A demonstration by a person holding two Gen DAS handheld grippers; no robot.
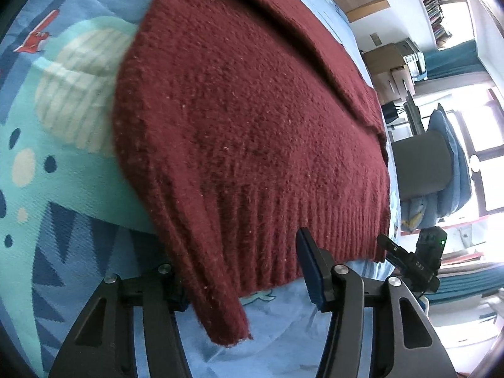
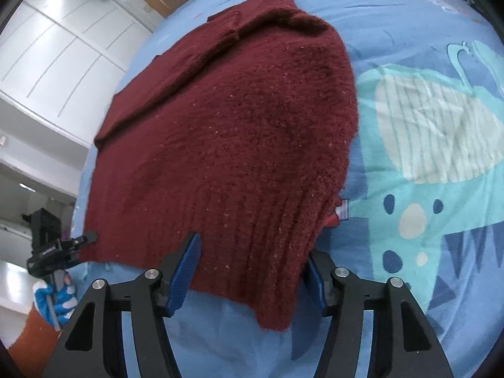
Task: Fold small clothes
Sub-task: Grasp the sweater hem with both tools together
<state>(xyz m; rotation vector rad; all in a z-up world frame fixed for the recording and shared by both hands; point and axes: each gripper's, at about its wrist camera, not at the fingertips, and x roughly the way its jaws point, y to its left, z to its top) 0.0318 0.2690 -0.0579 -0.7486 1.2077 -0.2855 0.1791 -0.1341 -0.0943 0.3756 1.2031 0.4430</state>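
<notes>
Covering most of both views, a blue bedsheet [image 2: 409,15] printed with a teal whale-like creature, dots and dark triangles lies over the bed. Faint pale lettering shows on the sheet at about one o'clock in the right wrist view, too blurred to read.

On the sheet lies the dark red knitted sweater [image 1: 245,119], spread flat with a fold of its own fabric laid across its far part and its ribbed hem toward both cameras. One hem corner droops between the fingers of the left hand-held gripper [image 1: 242,286]: its right blue pad sits against the knit and its left pad is hidden behind the fabric, so I cannot tell whether it grips. The other hem corner hangs between the fingers of the right hand-held gripper [image 2: 252,278]; both blue pads lie close on either side of the knit, yet a firm clench cannot be made out.

A small white label [image 2: 343,209] peeks from the sweater's edge at three o'clock in the right wrist view; its print is unreadable.

At eight o'clock there, a hand in a blue-and-white glove [image 2: 55,299] holds the other tool, whose white marking is too small to read.
</notes>
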